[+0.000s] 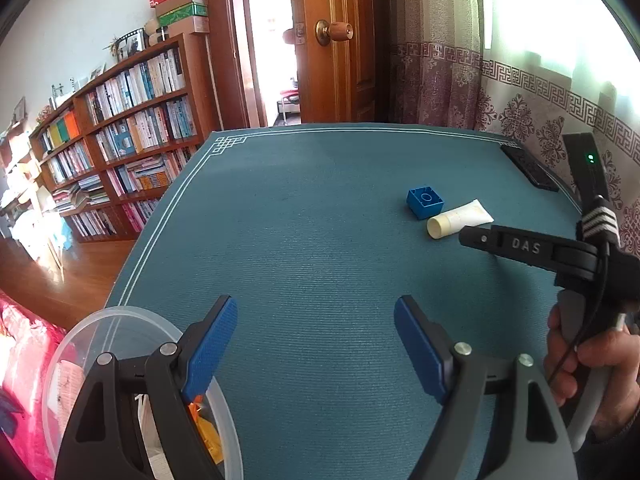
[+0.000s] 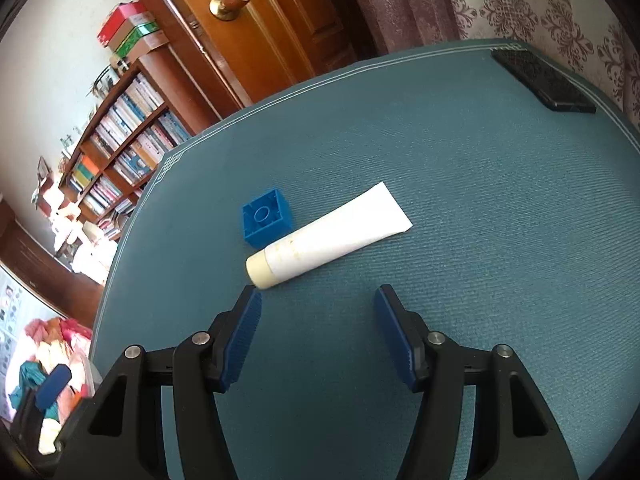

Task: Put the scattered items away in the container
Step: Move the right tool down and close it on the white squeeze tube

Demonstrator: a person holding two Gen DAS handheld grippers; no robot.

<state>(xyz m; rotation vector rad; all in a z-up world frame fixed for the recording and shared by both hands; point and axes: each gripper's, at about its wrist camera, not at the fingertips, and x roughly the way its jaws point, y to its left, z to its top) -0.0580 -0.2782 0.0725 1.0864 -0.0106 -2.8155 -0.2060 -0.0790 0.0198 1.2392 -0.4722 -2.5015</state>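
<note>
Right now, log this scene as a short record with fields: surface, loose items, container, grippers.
surface: teal mat
loose items: blue brick, open side up; white tube, lying flat, cap toward the right gripper; the two lie side by side
far corner: black flat object
container: clear tub at the mat's near left edge, some items inside
left gripper: open, empty, beside the tub
right gripper: open, empty, just short of the tube's cap
</note>
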